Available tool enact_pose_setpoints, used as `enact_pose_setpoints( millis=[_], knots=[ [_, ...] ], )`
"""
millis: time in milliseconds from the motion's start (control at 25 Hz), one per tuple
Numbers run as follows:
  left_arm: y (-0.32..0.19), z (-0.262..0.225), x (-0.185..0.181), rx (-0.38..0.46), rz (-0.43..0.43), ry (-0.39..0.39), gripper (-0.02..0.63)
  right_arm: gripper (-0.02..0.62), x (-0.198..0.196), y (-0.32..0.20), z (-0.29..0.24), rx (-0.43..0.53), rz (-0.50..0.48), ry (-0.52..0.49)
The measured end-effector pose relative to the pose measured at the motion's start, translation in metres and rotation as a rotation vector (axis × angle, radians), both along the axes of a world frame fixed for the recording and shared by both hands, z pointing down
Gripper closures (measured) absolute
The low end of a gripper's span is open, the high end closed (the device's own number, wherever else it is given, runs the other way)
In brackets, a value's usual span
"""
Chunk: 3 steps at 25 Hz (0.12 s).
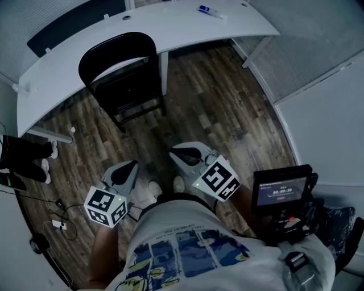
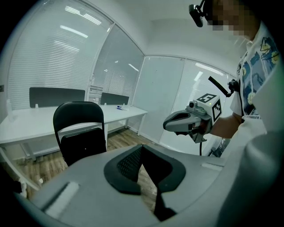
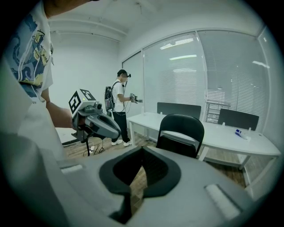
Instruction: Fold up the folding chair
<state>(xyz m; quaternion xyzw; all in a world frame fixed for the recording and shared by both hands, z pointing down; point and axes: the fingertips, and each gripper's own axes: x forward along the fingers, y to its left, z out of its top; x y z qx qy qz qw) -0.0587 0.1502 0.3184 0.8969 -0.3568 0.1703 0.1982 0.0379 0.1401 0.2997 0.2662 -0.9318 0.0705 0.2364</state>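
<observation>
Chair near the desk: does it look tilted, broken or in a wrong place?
Nothing stands out. The chair stands upright on the floor beside the desk. It is not tipped, and no damage is visible from here.

White curved desk [image 1: 187,25] bears a small tube [image 1: 211,11]

Dim bluish light, glare on window blinds, fisheye-warped edges
</observation>
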Motion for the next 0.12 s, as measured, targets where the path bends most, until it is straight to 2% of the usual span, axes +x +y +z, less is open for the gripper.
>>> enact_pose_setpoints(
  millis=[120],
  knots=[
    [-0.0026, -0.0001, -0.0077, 0.004, -0.001, -0.007, 0.603, 0.594, -0.0074, -0.0013, -0.0003, 0.001, -0.002, 0.002]
  ],
)
